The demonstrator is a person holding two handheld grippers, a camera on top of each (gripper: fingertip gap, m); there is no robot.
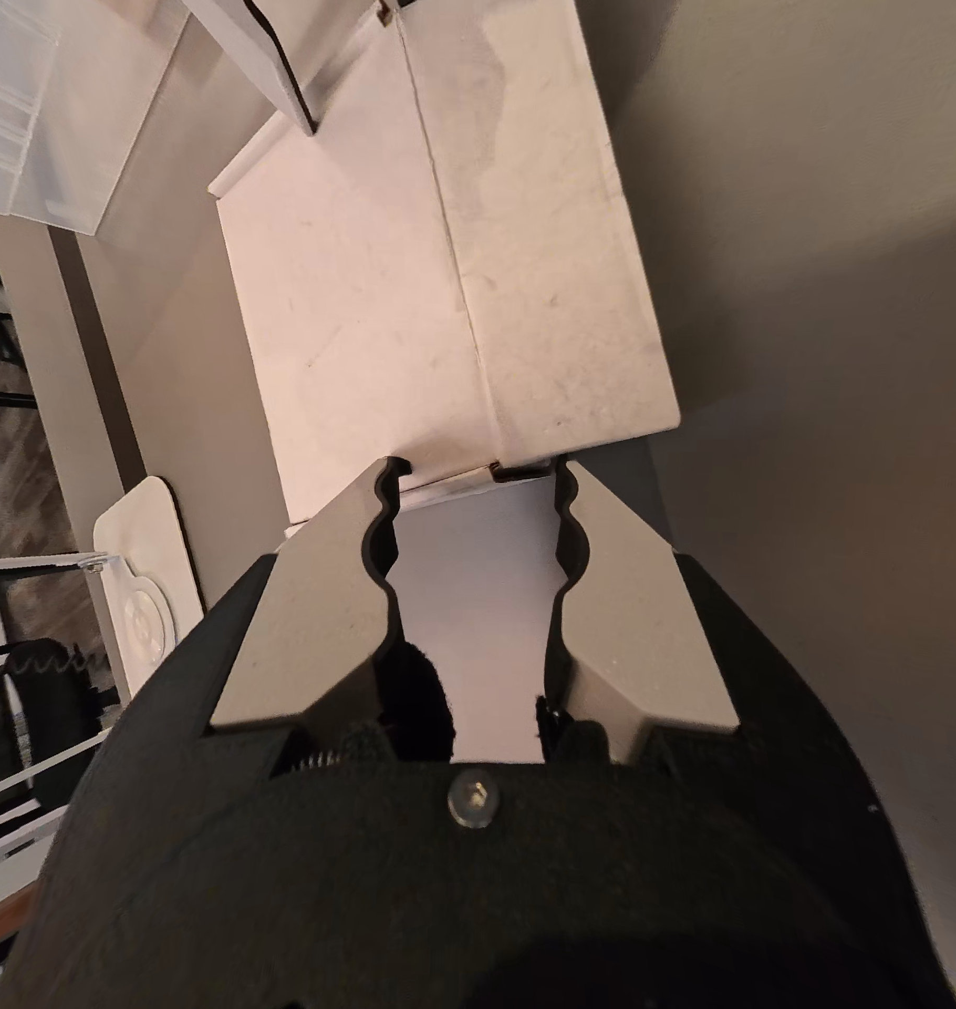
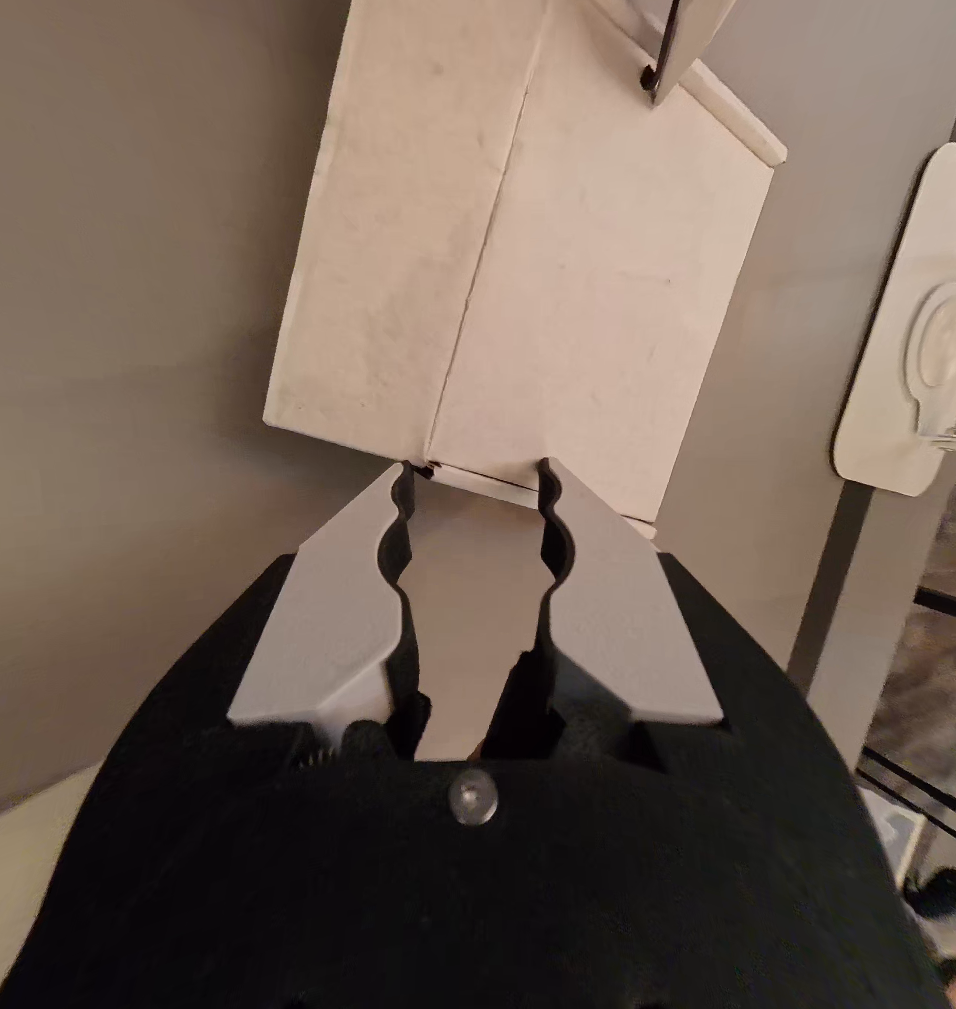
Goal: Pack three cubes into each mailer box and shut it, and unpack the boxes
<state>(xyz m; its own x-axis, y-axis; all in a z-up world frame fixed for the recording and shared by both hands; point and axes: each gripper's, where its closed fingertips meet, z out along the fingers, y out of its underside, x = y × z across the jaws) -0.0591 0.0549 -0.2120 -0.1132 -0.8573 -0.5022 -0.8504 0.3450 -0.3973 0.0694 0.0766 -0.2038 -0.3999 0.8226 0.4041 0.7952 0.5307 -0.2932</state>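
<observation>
Mailer box: white cardboard, lid down, held between the two grippers, one at each end; a seam runs along its length in both views.
Left gripper: jaws apart, tips meeting the near end of the box at the corner flap; whether they press or only touch, the view cannot tell.
Right gripper: jaws apart too, tips at the opposite end of the same box, straddling its end flap; its far tip shows at the top of the left wrist view.
Cubes: none in sight, so whether any lie inside cannot be told.
Step in hand: judged as steadying or squaring the shut box from both ends.
Risk: neither pair of jaws is clamped on anything, so the box looks held by end pressure alone; ease one side and it may drop or swing.
Risk two: a tip catching the loose end flap could pry it open or crease the card.
Edges: white holder stands near the box on the right of the right wrist view; clear plastic bin sits far left in the left wrist view.
Open room: plain grey surface beside the box gives the widest free side for a move.
</observation>
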